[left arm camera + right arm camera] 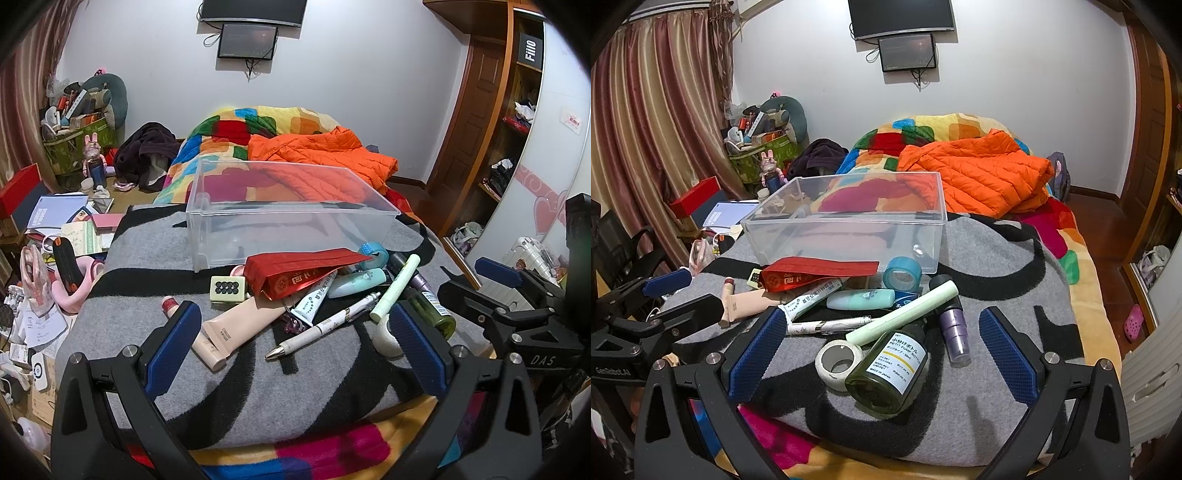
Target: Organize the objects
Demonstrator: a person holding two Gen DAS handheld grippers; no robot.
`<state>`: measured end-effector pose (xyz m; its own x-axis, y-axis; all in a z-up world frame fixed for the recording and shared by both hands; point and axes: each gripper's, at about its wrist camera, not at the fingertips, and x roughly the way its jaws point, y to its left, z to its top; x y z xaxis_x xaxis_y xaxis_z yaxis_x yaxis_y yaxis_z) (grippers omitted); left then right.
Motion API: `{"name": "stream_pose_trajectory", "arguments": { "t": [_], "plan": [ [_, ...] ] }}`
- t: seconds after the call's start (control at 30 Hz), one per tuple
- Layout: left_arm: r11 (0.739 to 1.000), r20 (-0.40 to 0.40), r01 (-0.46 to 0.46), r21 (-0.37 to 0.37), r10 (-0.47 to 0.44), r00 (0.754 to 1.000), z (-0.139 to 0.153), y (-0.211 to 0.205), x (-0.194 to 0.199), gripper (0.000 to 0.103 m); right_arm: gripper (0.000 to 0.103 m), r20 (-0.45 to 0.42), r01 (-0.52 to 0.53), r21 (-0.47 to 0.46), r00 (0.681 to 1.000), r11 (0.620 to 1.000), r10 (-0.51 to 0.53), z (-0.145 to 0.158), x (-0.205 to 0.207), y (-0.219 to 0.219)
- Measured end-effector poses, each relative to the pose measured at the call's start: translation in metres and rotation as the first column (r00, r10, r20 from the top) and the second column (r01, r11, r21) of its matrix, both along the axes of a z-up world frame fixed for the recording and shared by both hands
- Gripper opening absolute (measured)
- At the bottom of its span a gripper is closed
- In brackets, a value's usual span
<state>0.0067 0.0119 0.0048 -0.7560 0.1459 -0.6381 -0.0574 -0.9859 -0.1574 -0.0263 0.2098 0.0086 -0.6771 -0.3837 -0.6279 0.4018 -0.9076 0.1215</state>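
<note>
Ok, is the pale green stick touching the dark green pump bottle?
Touching. The right wrist view shows the pale green stick lying across the neck of the dark green pump bottle, no gap between.

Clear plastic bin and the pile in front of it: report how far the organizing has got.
Done: nothing visible; the clear plastic bin looks empty. In hand: nothing; the left gripper and right gripper are both open, hovering over the pile on the grey blanket. Left: everything, including the pen, beige tube, red packet, blue tape roll, white tape roll, green bottle and purple bottle.
</note>
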Motion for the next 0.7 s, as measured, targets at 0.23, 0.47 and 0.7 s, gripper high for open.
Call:
{"name": "stream_pose_trajectory", "arguments": {
  "t": [0.23, 0.47, 0.7],
  "plan": [
    [1.000, 0.005, 0.002, 0.011, -0.002, 1.000, -0.001, 0.000, -0.001, 0.103, 0.103, 0.004, -0.003, -0.003, 1.000, 1.000, 0.003, 0.000, -0.002, -0.001],
    [1.000, 0.007, 0.009, 0.029, -0.009, 1.000, -0.003, -0.002, -0.002, 0.103, 0.103, -0.002, -0.018, -0.013, 1.000, 1.000, 0.018, -0.003, -0.004, -0.001],
    [0.999, 0.022, -0.017, 0.040, 0.016, 1.000, -0.005, -0.016, -0.008, 0.085, 0.090, -0.002, -0.026, -0.016, 1.000, 1.000, 0.026, -0.006, -0.010, 0.000]
  ]
}}
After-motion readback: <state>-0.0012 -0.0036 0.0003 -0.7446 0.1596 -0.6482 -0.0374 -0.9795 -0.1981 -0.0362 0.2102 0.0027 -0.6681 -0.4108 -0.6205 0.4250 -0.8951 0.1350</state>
